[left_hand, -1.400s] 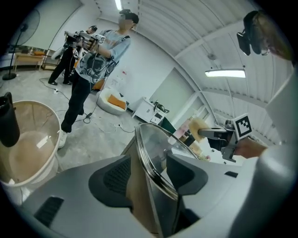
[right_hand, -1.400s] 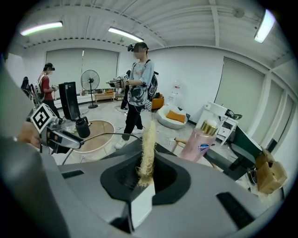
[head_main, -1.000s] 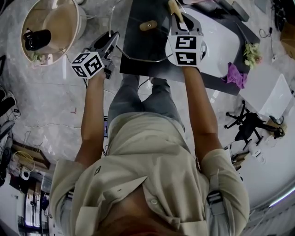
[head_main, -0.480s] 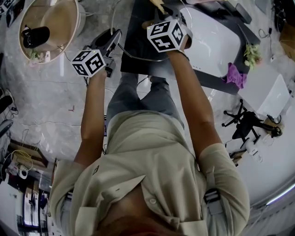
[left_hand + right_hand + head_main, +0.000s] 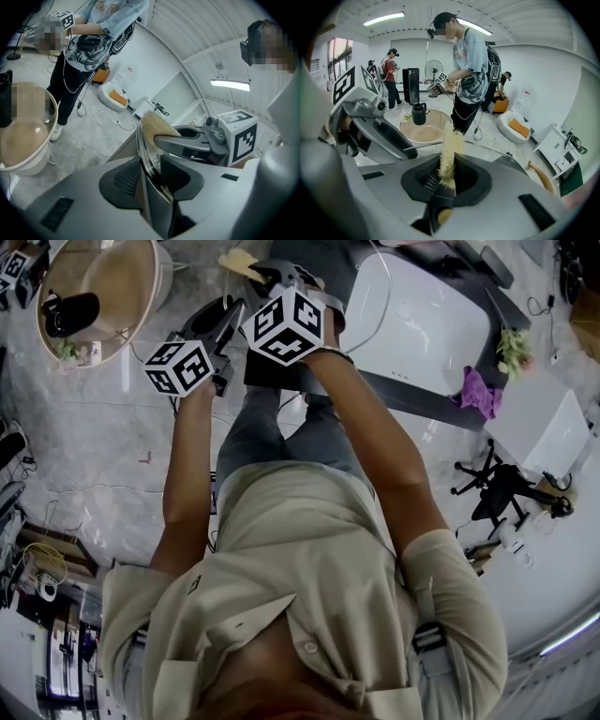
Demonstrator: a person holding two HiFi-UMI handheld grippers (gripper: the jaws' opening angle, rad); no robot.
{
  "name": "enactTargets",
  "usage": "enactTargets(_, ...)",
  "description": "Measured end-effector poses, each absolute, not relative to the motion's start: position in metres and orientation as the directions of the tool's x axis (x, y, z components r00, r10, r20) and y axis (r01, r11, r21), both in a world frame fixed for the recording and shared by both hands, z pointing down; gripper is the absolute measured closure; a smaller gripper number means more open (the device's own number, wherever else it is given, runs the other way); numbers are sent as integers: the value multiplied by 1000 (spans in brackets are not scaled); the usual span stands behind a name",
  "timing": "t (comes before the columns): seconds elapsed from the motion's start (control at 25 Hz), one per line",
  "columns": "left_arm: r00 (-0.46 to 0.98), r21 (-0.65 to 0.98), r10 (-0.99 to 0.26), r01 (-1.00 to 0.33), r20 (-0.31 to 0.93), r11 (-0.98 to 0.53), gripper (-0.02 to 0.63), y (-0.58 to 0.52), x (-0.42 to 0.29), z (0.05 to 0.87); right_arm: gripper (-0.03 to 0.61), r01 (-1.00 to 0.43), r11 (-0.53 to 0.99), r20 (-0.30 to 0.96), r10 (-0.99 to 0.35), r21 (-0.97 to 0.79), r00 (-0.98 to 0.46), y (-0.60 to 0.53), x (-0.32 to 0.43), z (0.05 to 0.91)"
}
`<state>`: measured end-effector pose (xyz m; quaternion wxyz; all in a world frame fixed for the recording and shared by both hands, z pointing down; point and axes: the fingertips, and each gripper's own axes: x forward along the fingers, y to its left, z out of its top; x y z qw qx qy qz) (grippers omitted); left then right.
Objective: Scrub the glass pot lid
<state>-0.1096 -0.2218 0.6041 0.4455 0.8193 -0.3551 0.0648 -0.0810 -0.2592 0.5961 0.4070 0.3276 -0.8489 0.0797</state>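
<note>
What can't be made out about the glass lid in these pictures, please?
- Left gripper view: the round glass pot lid, clamped in the left tool, shows edge-on, so its face is unreadable.
- Head view: the marker cube on the right tool covers much of the lid.
- Right gripper view: whether the tan fibrous scrubber touches glass is unclear.

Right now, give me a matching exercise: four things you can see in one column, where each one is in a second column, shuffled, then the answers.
Things:
1. glass pot lid
2. straw-coloured scrubber
3. purple cloth
4. black container

Places:
A. standing on the round tan table
B. clamped by its rim in the left gripper
C. lying far right in the head view
D. clamped in the right gripper

Pairs: 1-B, 2-D, 3-C, 4-A
</note>
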Motion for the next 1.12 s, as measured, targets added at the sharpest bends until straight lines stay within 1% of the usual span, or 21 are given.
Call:
enactTargets(0.2,736,679,-524,-645,428,-351,474,-225,-109,604,531,-613,775,749,-494,150,-441,-264,-72,596)
enactTargets(0.32,734,672,-524,-650,433,-355,475,-225,-108,604,531,-627,758,764,-509,179,-397,-270,-51,599)
enactTargets(0.44,732,670,-525,-652,435,-355,476,-225,-109,604,531,-679,701,783,-541,218,-306,-283,-4,604)
enactTargets(0.56,729,667,-528,-655,435,-355,476,-225,-110,602,531,-739,610,790,-587,287,-178,-298,61,597)
enactTargets(0.64,726,665,-531,-658,437,-354,476,-225,-110,602,531,-750,562,787,-610,347,-92,-304,98,590)
enactTargets(0.72,724,663,-534,-661,438,-352,479,-226,-109,602,531,-742,545,784,-619,390,-43,-303,122,584)
enactTargets(0.84,722,661,-536,-662,437,-353,480,-227,-108,602,531,-735,550,785,-619,397,-39,-298,130,583)
enactTargets(1.12,720,659,-536,-665,441,-351,480,-229,-108,601,531,-751,552,797,-601,363,-56,-291,116,592)
